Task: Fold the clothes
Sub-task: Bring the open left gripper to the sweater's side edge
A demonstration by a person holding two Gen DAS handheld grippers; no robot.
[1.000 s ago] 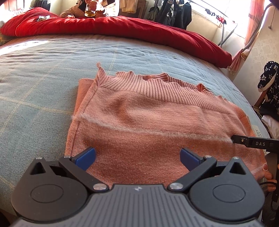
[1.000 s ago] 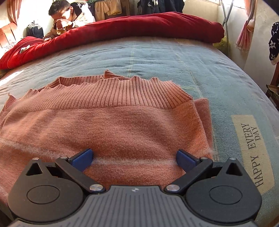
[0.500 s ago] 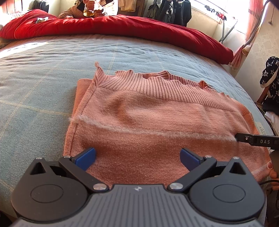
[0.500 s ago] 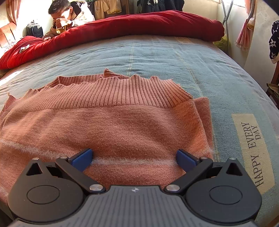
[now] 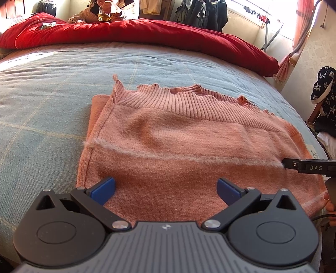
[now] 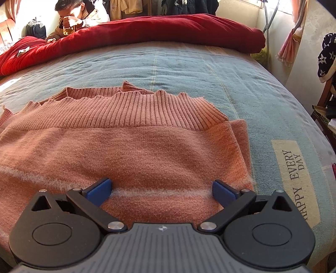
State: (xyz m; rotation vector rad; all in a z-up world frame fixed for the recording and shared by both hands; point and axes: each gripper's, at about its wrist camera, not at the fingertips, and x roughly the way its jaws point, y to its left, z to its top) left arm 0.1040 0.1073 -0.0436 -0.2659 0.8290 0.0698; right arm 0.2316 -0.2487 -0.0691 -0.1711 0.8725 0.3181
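Lying folded on the blue-grey bedspread (image 5: 52, 88), the salmon-pink knit sweater (image 5: 178, 136) has its ribbed hem turned toward the far side and a pale fuzzy stripe running across its near half. Both tools sit low over the near edge of the garment: the left gripper (image 5: 166, 188) and the right gripper (image 6: 161, 188) each have their blue pads spread wide, gripping nothing. Beyond lies a red quilt (image 6: 147, 31), with a person (image 6: 77, 19) drinking behind it.
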